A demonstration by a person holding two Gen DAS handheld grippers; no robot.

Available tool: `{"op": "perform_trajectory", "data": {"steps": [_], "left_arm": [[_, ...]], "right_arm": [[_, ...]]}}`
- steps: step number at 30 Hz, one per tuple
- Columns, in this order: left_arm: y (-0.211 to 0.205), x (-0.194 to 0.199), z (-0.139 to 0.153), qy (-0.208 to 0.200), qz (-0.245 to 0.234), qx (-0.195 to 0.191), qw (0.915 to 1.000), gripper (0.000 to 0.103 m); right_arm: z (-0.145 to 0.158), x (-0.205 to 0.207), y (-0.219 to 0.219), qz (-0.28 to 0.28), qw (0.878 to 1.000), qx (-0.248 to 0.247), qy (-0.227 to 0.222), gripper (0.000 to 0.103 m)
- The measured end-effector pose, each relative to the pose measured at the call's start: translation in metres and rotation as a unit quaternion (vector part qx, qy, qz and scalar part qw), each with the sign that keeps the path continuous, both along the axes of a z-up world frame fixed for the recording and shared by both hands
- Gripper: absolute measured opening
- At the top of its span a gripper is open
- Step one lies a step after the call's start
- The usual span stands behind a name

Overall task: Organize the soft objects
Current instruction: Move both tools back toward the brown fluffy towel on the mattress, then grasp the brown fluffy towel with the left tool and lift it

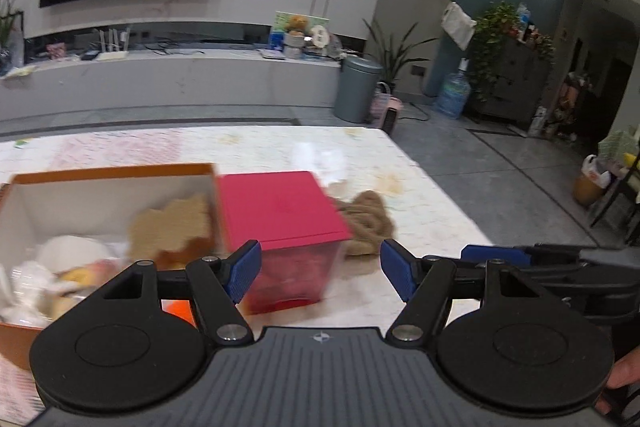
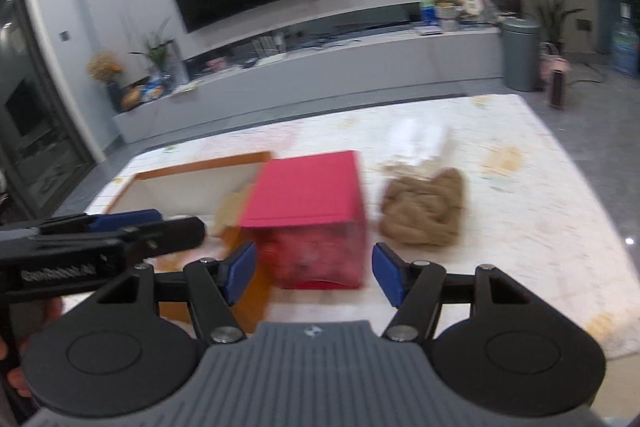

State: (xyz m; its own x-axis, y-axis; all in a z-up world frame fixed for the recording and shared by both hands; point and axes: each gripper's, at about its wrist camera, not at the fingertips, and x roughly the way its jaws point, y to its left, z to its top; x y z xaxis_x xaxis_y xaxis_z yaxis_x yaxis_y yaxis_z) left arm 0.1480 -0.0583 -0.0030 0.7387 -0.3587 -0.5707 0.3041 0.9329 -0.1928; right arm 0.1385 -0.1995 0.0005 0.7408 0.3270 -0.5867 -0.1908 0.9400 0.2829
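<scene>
**Both claws wide and ready**

Your left gripper (image 1: pixel 320 269) is spread wide and holds nothing. Your right gripper (image 2: pixel 313 273) is spread wide too, also bare. The brown woolly bundle (image 2: pixel 422 213) lies on the table (image 2: pixel 520 195), right of the middle of the frame, just beside the red box (image 2: pixel 308 191). The orange box (image 1: pixel 108 187), at the left, already holds soft things, so the bundle likely goes there next.

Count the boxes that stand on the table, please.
2. The orange box, open, is on the left. The red box, with its lid on, stands right beside it. Others may be hidden outside the views.
</scene>
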Motion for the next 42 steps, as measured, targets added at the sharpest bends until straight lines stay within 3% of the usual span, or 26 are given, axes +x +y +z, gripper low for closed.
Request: {"op": "perform_trajectory", "data": {"steps": [6,14,18,22,26,29,38,42], "left_arm": [[-0.043,0.011,-0.013,0.012,-0.01,-0.008,0.9998,0.08],[-0.096,0.029,-0.039,0.053,0.031,-0.021,0.9979,0.082],[-0.118,0.038,-0.05,0.066,0.052,-0.029,0.996,0.082],[-0.134,0.043,-0.06,0.057,0.086,-0.028,0.9943,0.087],[-0.146,0.057,-0.071,0.06,0.117,-0.034,0.9907,0.087],[-0.155,0.066,-0.078,0.053,0.141,-0.017,0.9884,0.087],[-0.173,0.099,-0.097,0.052,0.182,0.041,0.981,0.088],[-0.172,0.117,-0.109,0.084,0.196,0.048,0.9759,0.088]], "right_arm": [[-0.019,0.0,-0.053,-0.052,0.998,-0.013,0.016,0.064],[-0.041,0.02,-0.115,-0.102,0.994,-0.028,0.031,0.064],[-0.056,0.04,-0.131,-0.122,0.991,-0.043,0.036,0.064],[-0.071,0.06,-0.145,-0.149,0.988,-0.004,0.044,0.063],[-0.084,0.081,-0.148,-0.162,0.986,-0.007,0.044,0.062],[-0.092,0.093,-0.151,-0.164,0.985,-0.004,0.053,0.057],[-0.115,0.124,-0.164,-0.162,0.983,0.005,0.085,0.057],[-0.121,0.14,-0.162,-0.15,0.984,-0.008,0.092,0.057]]}}
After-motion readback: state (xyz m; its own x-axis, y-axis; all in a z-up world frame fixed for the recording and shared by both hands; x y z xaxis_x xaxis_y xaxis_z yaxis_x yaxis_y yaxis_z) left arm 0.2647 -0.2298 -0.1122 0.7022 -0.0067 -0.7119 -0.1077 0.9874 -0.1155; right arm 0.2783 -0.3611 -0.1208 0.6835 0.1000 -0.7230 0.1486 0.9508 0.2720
